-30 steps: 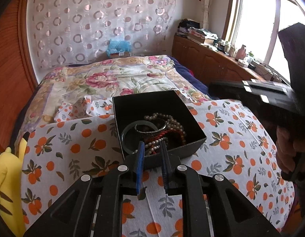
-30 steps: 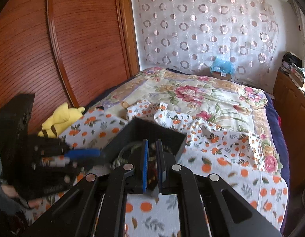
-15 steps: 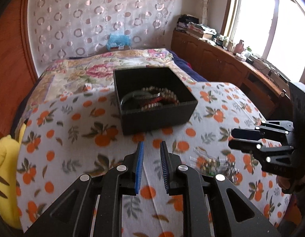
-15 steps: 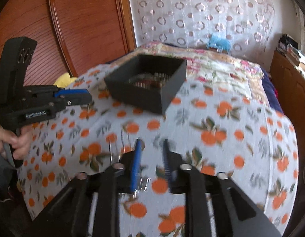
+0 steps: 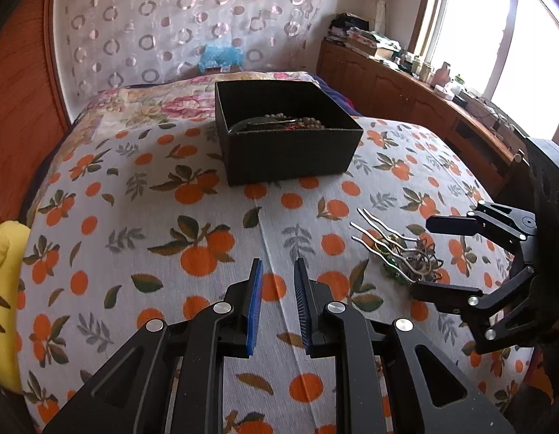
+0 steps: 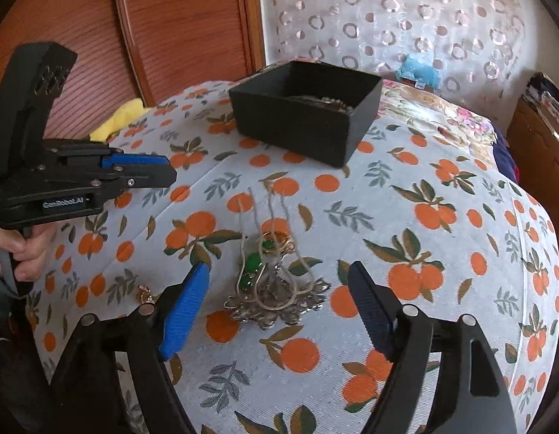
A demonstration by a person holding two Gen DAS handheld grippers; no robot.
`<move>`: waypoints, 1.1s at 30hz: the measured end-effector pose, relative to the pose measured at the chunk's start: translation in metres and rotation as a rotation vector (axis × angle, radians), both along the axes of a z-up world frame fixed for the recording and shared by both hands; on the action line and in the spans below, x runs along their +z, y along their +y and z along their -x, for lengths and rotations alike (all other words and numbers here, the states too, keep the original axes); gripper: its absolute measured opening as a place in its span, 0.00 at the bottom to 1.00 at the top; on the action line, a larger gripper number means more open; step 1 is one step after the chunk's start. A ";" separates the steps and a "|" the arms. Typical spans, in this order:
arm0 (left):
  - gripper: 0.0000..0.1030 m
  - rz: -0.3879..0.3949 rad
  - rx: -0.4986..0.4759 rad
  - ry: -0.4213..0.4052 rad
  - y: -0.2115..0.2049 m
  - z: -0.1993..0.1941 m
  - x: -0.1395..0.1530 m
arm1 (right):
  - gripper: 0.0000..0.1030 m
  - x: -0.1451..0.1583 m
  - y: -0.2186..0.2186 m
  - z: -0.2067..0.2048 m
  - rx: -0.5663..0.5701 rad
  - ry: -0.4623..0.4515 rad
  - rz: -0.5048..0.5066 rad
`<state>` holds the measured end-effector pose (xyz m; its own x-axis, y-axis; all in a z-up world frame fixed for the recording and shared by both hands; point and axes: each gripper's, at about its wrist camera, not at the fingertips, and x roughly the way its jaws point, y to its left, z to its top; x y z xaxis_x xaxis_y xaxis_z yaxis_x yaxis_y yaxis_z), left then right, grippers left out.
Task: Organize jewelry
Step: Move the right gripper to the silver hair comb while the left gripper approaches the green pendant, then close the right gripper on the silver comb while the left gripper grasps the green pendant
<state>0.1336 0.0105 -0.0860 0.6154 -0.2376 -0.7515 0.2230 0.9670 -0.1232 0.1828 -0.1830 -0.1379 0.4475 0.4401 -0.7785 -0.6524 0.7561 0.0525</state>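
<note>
A black open box holding beads and bangles stands at the far side of the orange-print cloth; it also shows in the right wrist view. A pile of silver hairpins with green stones lies on the cloth between my right gripper's fingers; it also shows in the left wrist view. My right gripper is wide open around the pile, low over the cloth, and shows in the left wrist view. My left gripper is empty, jaws a narrow gap apart, left of the pile.
A yellow plush toy lies at the left edge of the bed. A wooden headboard stands to the left. A small gold piece lies by the right gripper's left finger. Wooden cabinets line the window wall.
Both grippers pulled back from the black box toward the near cloth. My right gripper opened wide and came down around the hairpin pile. The left gripper stayed narrow.
</note>
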 end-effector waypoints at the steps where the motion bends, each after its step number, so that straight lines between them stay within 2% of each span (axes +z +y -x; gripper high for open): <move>1: 0.16 0.001 0.000 0.001 0.000 0.001 -0.001 | 0.79 -0.001 0.001 0.000 0.001 -0.001 0.008; 7: 0.16 0.000 -0.005 0.008 -0.001 0.003 -0.004 | 0.77 -0.010 0.007 0.001 -0.003 -0.013 0.072; 8: 0.16 0.000 -0.006 0.008 -0.002 0.003 -0.004 | 0.68 -0.011 0.006 0.001 0.000 -0.009 0.072; 9: 0.16 0.002 -0.007 0.009 -0.002 0.003 -0.004 | 0.63 -0.010 0.004 0.002 -0.004 -0.016 0.069; 18: 0.16 0.001 -0.029 0.022 -0.013 0.000 -0.008 | 0.63 0.004 -0.018 0.005 -0.028 -0.003 -0.006; 28: 0.17 -0.002 -0.060 0.027 -0.028 -0.001 -0.010 | 0.63 0.033 -0.046 0.010 -0.066 -0.055 -0.105; 33: 0.18 -0.009 -0.088 0.030 -0.041 0.000 -0.010 | 0.62 0.039 -0.056 0.009 -0.091 -0.081 -0.121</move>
